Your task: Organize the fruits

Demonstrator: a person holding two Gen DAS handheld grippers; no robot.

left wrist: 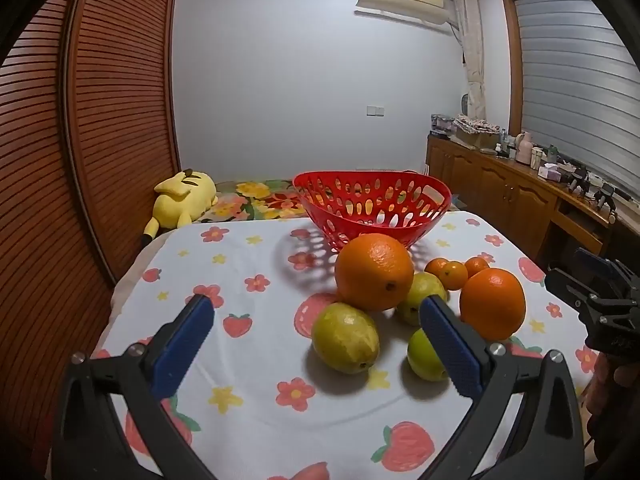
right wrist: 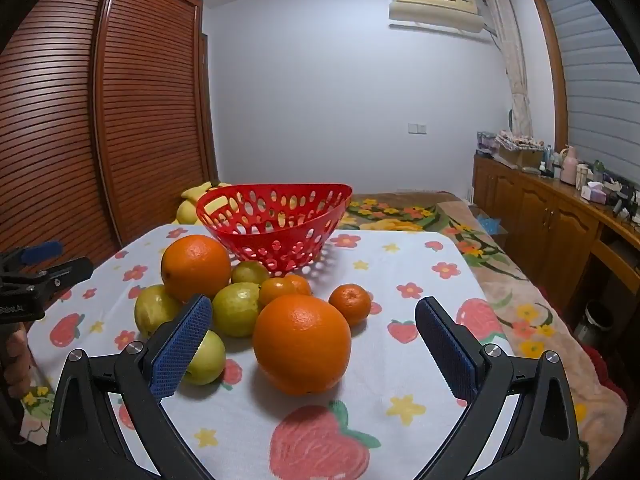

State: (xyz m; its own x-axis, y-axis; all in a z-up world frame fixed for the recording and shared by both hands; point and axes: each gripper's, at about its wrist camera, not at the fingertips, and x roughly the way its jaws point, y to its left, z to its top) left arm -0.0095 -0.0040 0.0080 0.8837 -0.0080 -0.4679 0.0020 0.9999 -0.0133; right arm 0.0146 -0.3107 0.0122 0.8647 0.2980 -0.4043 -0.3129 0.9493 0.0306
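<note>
The fruits lie in a loose cluster on the tablecloth (left wrist: 248, 360), all outside the red basket (left wrist: 372, 204), which stands empty at the far side of the table. In the left wrist view the big orange (left wrist: 374, 272) sits at the far left of the cluster, a second orange (left wrist: 492, 304) to its right, and small mandarins (left wrist: 452, 274) behind and between them. A large green fruit (left wrist: 345, 338) lies nearest; two smaller green ones are partly hidden, one behind the big orange, one behind the right pad.

The right wrist view shows what the left one hides: the lone mandarin (right wrist: 350, 303) stands clear at the cluster's right, and four green fruits can be counted, among them a round one (right wrist: 237, 309) in the middle. Here the near orange (right wrist: 302, 344) dominates, with the far orange (right wrist: 196, 266) just in front of the basket.

The left tongs (left wrist: 316, 312) gape wide, holding nothing; the large green fruit lies between the pads but beyond their tips, untouched. The right tongs (right wrist: 314, 314) are equally wide and empty, with the near orange between the blue pads, touching neither.

Each view catches the other tongs at its edge. Behind the table: a louvred wardrobe (left wrist: 80, 140), a yellow plush toy (left wrist: 184, 200) and a flowered bedspread (right wrist: 420, 210).
</note>
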